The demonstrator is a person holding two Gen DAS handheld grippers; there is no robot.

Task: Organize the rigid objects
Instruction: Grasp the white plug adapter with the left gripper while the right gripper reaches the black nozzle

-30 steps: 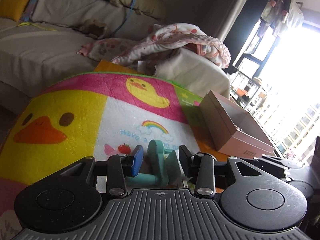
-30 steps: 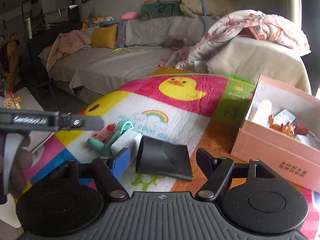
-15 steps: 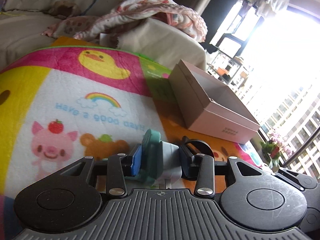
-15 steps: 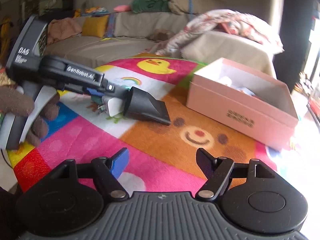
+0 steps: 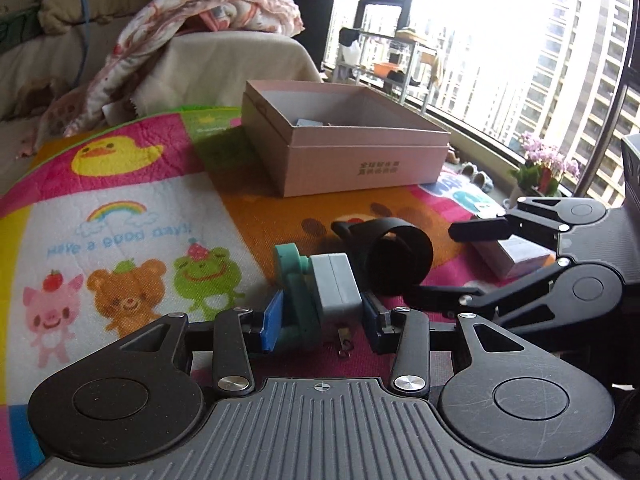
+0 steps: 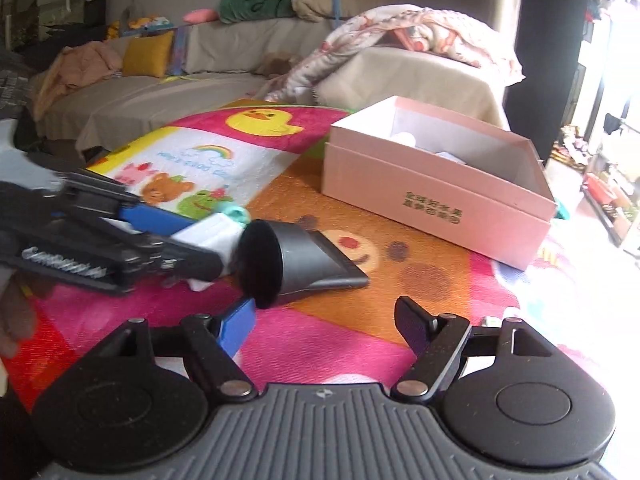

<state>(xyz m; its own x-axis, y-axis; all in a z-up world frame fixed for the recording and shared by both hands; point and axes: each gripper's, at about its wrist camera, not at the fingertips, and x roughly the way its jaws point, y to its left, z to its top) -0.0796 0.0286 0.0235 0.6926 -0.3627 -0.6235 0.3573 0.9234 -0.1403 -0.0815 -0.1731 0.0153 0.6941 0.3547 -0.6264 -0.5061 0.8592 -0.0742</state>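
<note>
My left gripper [image 5: 320, 320] is shut on a white plug adapter with a teal holder [image 5: 320, 292] and holds it above the play mat; it also shows in the right wrist view [image 6: 216, 232]. A black dryer nozzle [image 5: 400, 256] lies on the mat just beyond it, also in the right wrist view [image 6: 296, 260]. The open pink box [image 5: 344, 148] stands farther back with several items inside, also in the right wrist view [image 6: 436, 184]. My right gripper [image 6: 326, 324] is open and empty, near the nozzle; it shows at the right of the left wrist view [image 5: 464, 260].
A small pale box [image 5: 516, 256] lies on the mat between my right gripper's fingers in the left wrist view. A colourful cartoon play mat [image 6: 224, 156] covers the surface. A sofa with blankets and cushions [image 6: 400, 64] is behind. A window and potted flowers [image 5: 544, 164] are at the right.
My left gripper has lifted the adapter and swung right toward the pink box. My right gripper has moved back and lower, near the nozzle, still open.
</note>
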